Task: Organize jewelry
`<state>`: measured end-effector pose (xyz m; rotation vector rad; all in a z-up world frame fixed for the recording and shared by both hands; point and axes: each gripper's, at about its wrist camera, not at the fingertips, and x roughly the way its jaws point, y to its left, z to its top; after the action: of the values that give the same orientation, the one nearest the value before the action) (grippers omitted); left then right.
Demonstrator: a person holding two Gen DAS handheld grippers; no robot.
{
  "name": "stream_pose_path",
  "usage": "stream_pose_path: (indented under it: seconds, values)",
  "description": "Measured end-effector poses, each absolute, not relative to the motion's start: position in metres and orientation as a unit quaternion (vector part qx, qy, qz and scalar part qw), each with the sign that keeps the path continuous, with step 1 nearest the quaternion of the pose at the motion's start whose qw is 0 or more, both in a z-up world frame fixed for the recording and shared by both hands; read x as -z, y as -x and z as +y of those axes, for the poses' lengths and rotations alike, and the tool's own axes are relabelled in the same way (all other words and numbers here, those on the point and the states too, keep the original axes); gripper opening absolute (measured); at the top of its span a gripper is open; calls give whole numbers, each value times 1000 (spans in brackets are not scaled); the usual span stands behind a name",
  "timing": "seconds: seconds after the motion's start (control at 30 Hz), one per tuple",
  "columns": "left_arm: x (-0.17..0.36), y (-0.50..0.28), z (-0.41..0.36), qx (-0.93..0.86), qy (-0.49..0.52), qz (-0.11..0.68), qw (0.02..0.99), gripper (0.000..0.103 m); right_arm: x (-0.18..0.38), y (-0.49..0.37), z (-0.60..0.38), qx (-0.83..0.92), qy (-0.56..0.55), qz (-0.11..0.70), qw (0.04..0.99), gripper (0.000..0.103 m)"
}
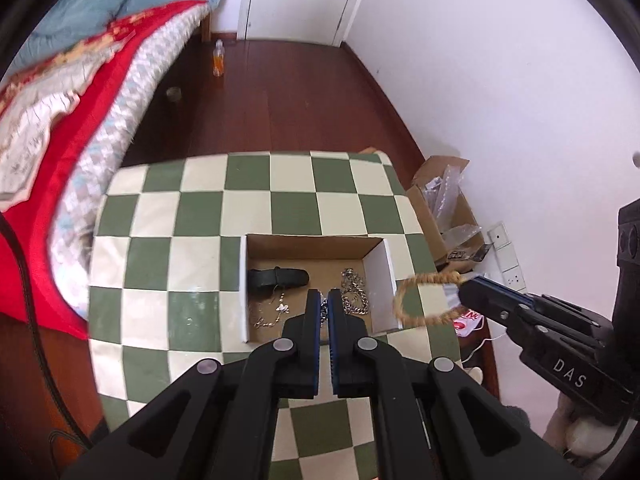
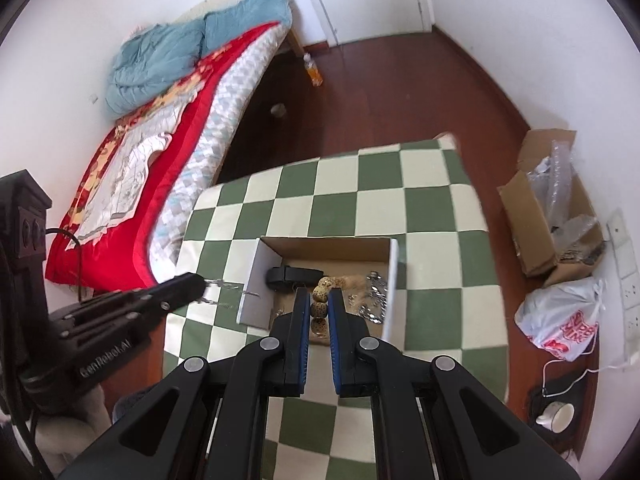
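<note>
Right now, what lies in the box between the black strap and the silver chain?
Bare cardboard floor separates the black strap from the silver chain, shown in the left wrist view.

A green-and-cream checkered table stands on a dark wooden floor beside a bed, carrying a single open cardboard box near its middle.
</note>
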<state>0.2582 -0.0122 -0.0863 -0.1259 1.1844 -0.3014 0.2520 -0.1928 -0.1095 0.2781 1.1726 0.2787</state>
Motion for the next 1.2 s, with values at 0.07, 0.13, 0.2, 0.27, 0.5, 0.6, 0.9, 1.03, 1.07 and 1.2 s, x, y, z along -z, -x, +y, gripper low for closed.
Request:
stream_pose_path:
  seconds: [0.07, 0.13, 0.2, 0.27, 0.5, 0.6, 0.9, 1.03, 1.07, 1.2]
  values:
    - [102, -272, -14, 141, 63, 569, 808, 1, 126, -271, -187, -134, -128, 566, 804, 9]
    - [119, -282, -16, 138, 63, 582, 799, 1, 145, -289, -183, -136, -132, 583, 790, 9]
    - [138, -293, -17, 135, 66, 599, 787, 1, 162, -302, -180, -140, -138, 596, 778, 9]
    - [153, -300, -15, 131, 77, 612, 776, 1, 181, -317, -175, -145, -143, 614, 763, 9]
    - [186, -318, -2, 99, 111, 643, 751, 4, 224, -351, -169, -134, -157, 657, 725, 22]
    - [187, -319, 2, 70, 104, 648, 751, 10, 221, -350, -173, -117, -147, 653, 734, 73]
    - [152, -304, 11, -1, 37, 605, 796, 92, 186, -318, -183, -46, -35, 641, 765, 100]
    - [149, -292, 12, -31, -3, 598, 801, 103, 190, -295, -182, -29, -16, 647, 761, 103]
    - [150, -287, 13, -36, -10, 598, 801, 103, 193, -289, -182, -26, -14, 649, 761, 103]
    - [155, -272, 13, -45, -27, 597, 800, 103, 202, -266, -181, -11, -20, 651, 759, 103]
